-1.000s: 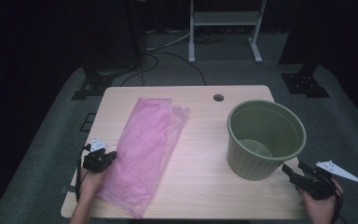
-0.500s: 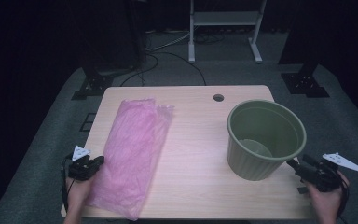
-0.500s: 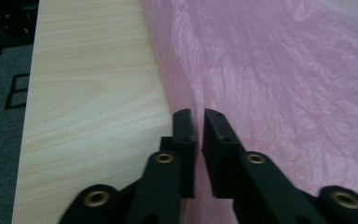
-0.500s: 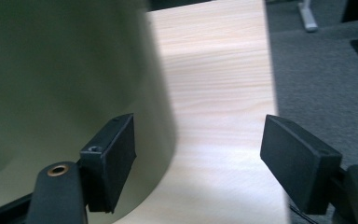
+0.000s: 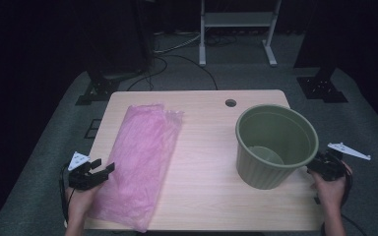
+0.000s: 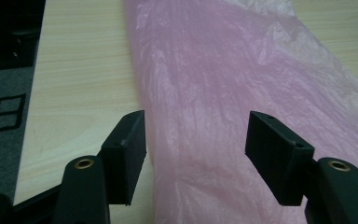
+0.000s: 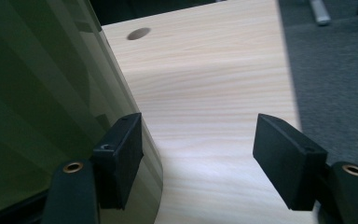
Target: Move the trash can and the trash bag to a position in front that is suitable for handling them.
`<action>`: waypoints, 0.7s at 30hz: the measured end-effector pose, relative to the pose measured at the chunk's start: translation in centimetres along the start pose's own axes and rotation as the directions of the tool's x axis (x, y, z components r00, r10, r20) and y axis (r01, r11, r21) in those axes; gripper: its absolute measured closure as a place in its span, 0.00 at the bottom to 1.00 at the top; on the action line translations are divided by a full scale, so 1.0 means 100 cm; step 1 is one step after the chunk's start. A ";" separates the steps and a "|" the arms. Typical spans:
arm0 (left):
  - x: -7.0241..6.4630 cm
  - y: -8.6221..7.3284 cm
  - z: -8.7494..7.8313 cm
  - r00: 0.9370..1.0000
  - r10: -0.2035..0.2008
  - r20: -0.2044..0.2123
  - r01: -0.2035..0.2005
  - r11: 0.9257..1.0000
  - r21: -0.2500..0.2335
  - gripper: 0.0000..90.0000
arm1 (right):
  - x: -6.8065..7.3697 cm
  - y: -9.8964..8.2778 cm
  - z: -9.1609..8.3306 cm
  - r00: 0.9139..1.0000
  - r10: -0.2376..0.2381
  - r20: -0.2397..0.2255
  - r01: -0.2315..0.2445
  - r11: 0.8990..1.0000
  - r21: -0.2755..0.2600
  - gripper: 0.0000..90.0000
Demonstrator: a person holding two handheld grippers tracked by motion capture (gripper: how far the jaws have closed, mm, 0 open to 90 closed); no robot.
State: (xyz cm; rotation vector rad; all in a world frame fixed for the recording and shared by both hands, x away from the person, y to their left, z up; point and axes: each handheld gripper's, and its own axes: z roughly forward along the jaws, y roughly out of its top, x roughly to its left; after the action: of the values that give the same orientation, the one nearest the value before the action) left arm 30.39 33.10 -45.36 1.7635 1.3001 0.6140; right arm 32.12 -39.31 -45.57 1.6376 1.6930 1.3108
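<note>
High view: I see a wooden table [image 5: 211, 147] at frame centre, with a pink bag [image 5: 140, 160] lying flat along its left side, running from upper middle down to the lower left edge. A green bin [image 5: 275, 145] stands upright at the right of the table, open at the top. A round hole [image 5: 231, 103] sits in the tabletop just above and left of the bin. My left gripper [image 5: 98, 169] is at the lower left, its jaws spread wide at the bag's left edge. My right gripper [image 5: 317, 164] is at the lower right, just beside the bin's wall; its jaws are hard to make out here.

Left gripper view: the left gripper [image 6: 196, 140] has its jaws wide apart and holds nothing. The bag [image 6: 242, 93] fills the centre and right of the frame, its edge lying near the left jaw.

Right gripper view: the right gripper [image 7: 198, 158] is wide open and empty. The bin [image 7: 42, 93] takes up the left of the frame, its wall close against the left jaw; I cannot tell whether they touch. Bare table [image 7: 214, 79] lies between the jaws.
</note>
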 end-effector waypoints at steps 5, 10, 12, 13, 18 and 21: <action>-0.003 0.002 0.004 1.000 0.004 0.016 -0.004 1.000 0.001 0.34 | 0.012 0.003 0.015 0.999 -0.015 -0.044 0.015 1.000 0.008 0.36; -0.007 0.003 0.006 0.999 0.007 0.033 -0.007 1.000 -0.001 0.32 | 0.031 0.005 0.029 0.995 -0.049 -0.090 0.052 0.998 0.030 0.36; -0.008 0.004 0.007 0.999 0.004 0.042 -0.004 1.000 -0.004 0.32 | 0.038 0.006 0.033 0.992 -0.065 -0.105 0.069 0.997 0.037 0.36; -0.008 0.004 0.007 0.999 0.010 0.044 -0.010 1.000 -0.001 0.32 | 0.043 0.007 0.036 0.991 -0.074 -0.114 0.080 0.996 0.042 0.36; -0.013 0.005 0.011 0.998 0.018 0.063 -0.019 1.000 0.004 0.31 | 0.069 0.007 0.050 0.979 -0.109 -0.170 0.121 0.991 0.064 0.36; -0.017 0.007 0.014 0.997 0.032 0.077 -0.033 0.999 0.011 0.31 | 0.077 0.007 0.054 0.976 -0.117 -0.184 0.131 0.989 0.067 0.36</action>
State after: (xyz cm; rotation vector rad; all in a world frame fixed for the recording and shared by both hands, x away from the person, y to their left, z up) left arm 31.27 30.90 -45.39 1.8033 1.2276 0.5524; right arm 35.47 -30.50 -45.22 1.4655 1.9428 1.3821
